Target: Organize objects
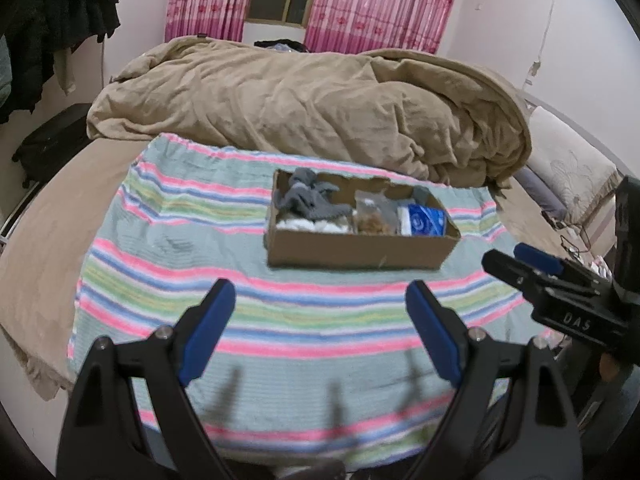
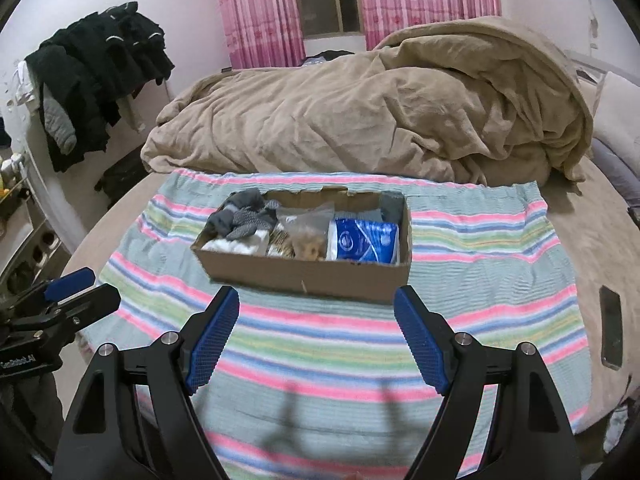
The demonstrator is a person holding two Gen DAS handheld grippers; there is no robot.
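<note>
A brown cardboard box [image 1: 360, 254] [image 2: 304, 274] stands on a striped cloth [image 1: 168, 240] [image 2: 480, 264] on the bed. It holds grey socks [image 1: 308, 198] [image 2: 244, 216], white cloth [image 1: 308, 226] [image 2: 236, 245], a clear bag of brown bits [image 1: 374, 216] [image 2: 306, 236] and a blue and white packet [image 1: 424, 220] [image 2: 364, 242]. My left gripper [image 1: 320, 292] is open and empty, short of the box. My right gripper [image 2: 316, 296] is open and empty, just in front of the box. It also shows in the left wrist view [image 1: 520, 260], and the left gripper in the right wrist view [image 2: 80, 288].
A crumpled tan blanket [image 1: 312, 104] [image 2: 380, 112] is heaped behind the box. A dark phone [image 2: 611, 326] lies on the bed at right. Black clothes [image 2: 100, 76] hang at left. A pillow [image 1: 568, 160] lies at right. Pink curtains [image 2: 260, 8] hang at the back.
</note>
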